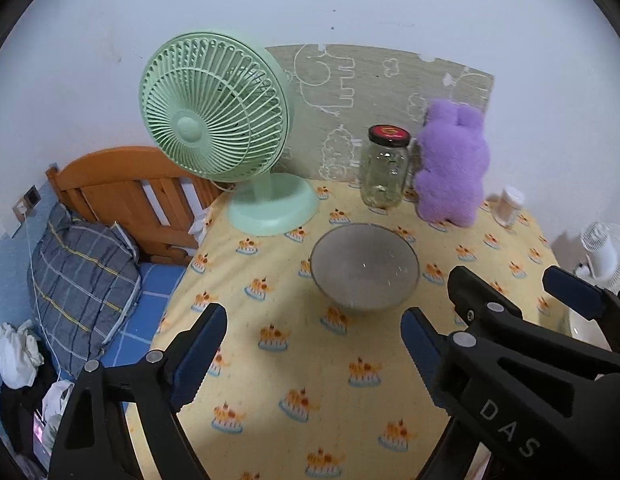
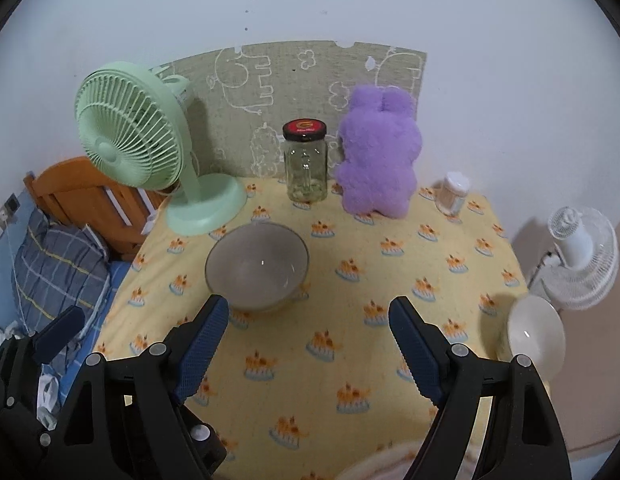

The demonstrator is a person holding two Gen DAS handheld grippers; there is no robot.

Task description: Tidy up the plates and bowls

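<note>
White bowl (image 2: 536, 334) sits at table edge (image 2: 522, 280), grey bowl (image 2: 257, 266) mid-table.

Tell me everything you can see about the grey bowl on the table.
The grey bowl is round and deep, with a thin rim and a glossy inside that shows small highlights; it looks empty. It stands upright on the yellow tablecloth, in front of the green fan. Nothing else touches it. Both the left gripper and the right gripper are open and short of it.

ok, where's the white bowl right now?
In the right wrist view the white bowl sits at the table's right edge, right of the open right claw, far from the grey bowl near the green fan.
</note>
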